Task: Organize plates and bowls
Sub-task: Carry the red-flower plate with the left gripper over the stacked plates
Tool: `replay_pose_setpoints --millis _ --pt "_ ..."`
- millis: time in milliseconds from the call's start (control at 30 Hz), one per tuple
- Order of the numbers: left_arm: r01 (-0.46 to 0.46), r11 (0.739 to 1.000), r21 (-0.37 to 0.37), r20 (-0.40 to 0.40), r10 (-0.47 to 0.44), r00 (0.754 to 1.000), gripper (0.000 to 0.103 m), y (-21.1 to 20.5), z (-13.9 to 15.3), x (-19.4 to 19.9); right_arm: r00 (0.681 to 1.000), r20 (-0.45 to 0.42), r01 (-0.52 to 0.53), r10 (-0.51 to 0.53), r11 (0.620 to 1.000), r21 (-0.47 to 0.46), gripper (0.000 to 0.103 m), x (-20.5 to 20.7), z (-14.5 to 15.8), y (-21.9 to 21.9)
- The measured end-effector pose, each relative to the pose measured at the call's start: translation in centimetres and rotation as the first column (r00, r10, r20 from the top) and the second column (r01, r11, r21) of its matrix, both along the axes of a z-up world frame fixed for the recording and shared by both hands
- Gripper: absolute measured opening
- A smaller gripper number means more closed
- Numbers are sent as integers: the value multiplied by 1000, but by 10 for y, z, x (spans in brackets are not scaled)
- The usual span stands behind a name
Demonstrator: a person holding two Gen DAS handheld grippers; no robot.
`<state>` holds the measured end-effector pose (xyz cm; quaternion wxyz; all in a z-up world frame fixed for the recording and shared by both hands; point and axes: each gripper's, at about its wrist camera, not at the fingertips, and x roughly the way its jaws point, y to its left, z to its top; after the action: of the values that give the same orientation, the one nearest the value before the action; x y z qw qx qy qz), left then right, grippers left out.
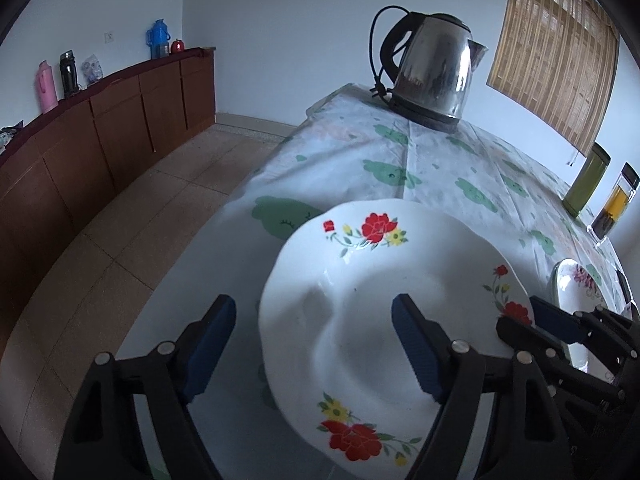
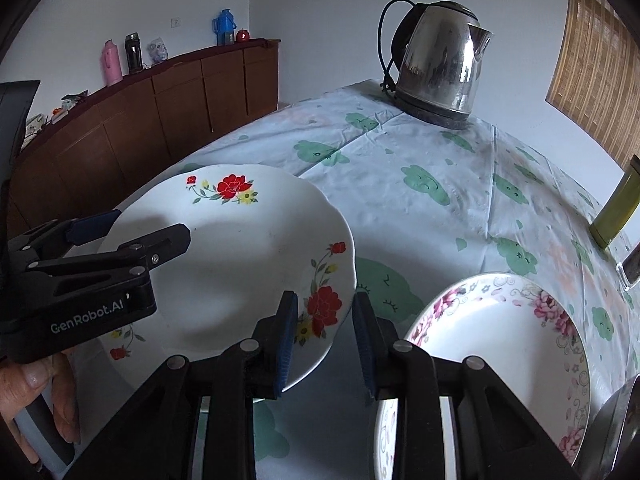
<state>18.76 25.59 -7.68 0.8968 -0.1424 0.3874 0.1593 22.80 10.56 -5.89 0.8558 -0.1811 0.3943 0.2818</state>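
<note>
A white plate with red flowers (image 1: 360,264) (image 2: 240,264) lies on the tablecloth. My left gripper (image 1: 314,308) (image 2: 140,230) is open and straddles its left rim, one finger over the plate's well and the other outside. My right gripper (image 2: 325,300) (image 1: 520,316) stands narrowly open at the plate's right rim, which runs between the pads without either pressing on it. A second plate with pink flowers (image 2: 500,340) (image 1: 572,280) lies just to the right, apart from both grippers.
A steel kettle (image 1: 432,68) (image 2: 440,64) stands at the table's far end. A green canister (image 1: 586,184) (image 2: 616,216) and a glass bottle (image 1: 612,204) stand at the right. A steel rim (image 2: 616,432) shows bottom right. The table's edge runs left of the red-flower plate, with floor and a wooden cabinet (image 1: 100,132) beyond.
</note>
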Motion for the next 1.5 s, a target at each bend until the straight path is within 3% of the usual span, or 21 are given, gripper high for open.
replay_pose_setpoints --millis 367,400,500,733,1500 --pt "-10 1000 -10 -28 10 1000 80 6 -5 1 999 -13 -41 42 999 23 34 -1 -3 3" --pt "-10 1000 -13 -28 10 1000 78 6 -5 1 999 -9 -46 46 999 18 35 -1 -4 5" --pt "12 1000 -18 -34 -13 999 56 3 -6 2 999 4 -45 45 999 7 36 -5 -4 7" --pt "-12 999 -30 2 12 1000 55 6 -3 -5 998 -1 -65 65 997 29 35 -16 -3 5" --pt "90 996 -24 150 -85 985 55 -17 20 -13 998 60 -20 14 994 110 35 -42 26 -32"
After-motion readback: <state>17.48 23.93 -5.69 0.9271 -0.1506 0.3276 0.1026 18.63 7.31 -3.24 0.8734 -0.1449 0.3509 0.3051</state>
